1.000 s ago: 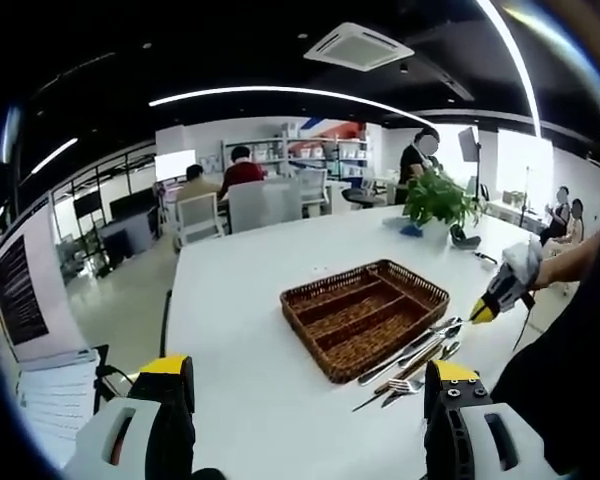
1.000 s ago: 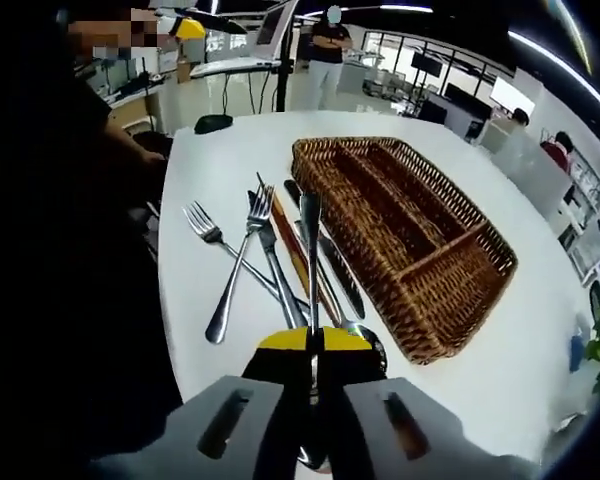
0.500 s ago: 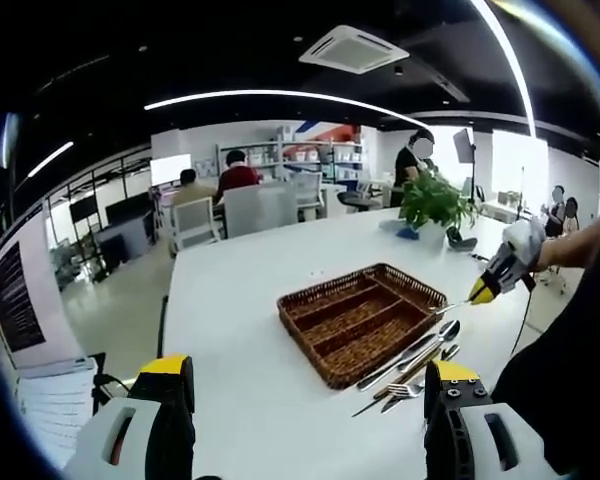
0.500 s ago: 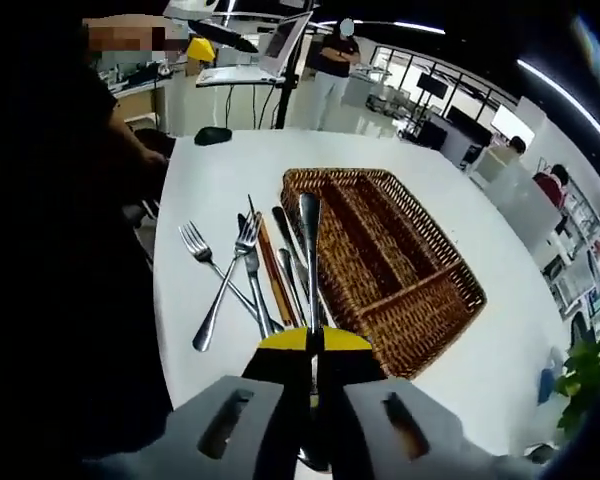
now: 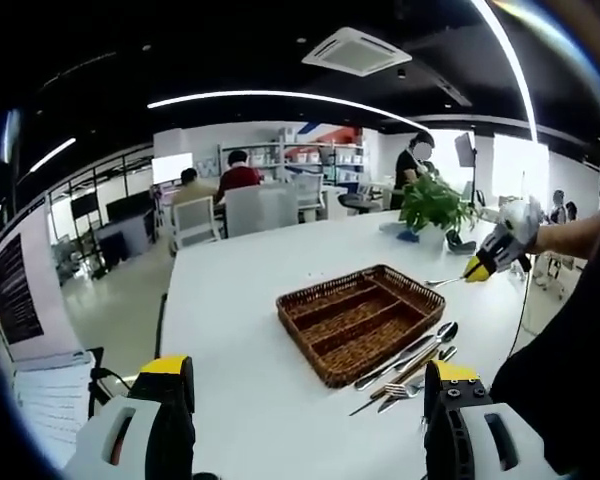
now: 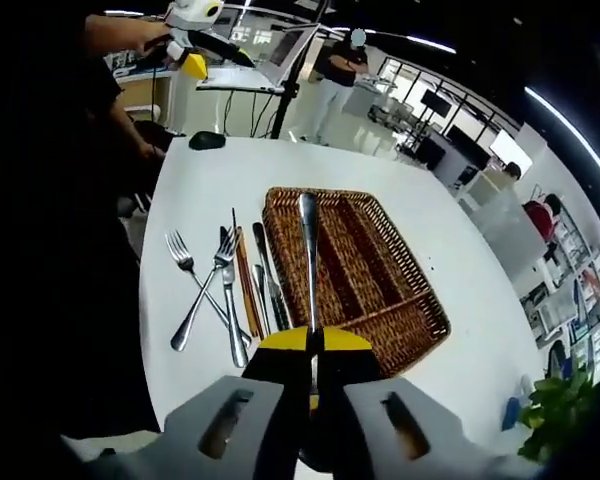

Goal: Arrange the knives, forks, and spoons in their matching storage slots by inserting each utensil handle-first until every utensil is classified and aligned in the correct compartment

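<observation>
The right gripper [image 6: 311,345] is held high above the worktop [image 6: 450,290], its fingers clenched on a spoon [image 6: 308,262] near the bowl end. The handle sticks straight out ahead of the fingers, its tip hanging over the wicker tray [image 6: 395,300]. Seen from the right gripper view, the spoon's long axis runs nearly parallel to the tray's long slots, so the handle already points the way it must go in; the move looks to be a drop and a push forward into one slot. Which slot it sits above I cannot tell.

The other forks, knives and spoons [image 6: 230,295] lie loose on the worktop just beside the tray, on the person's side.

The left gripper [image 5: 305,400] waits well back from the tray, fingers spread and empty. The right one is far nearer.
</observation>
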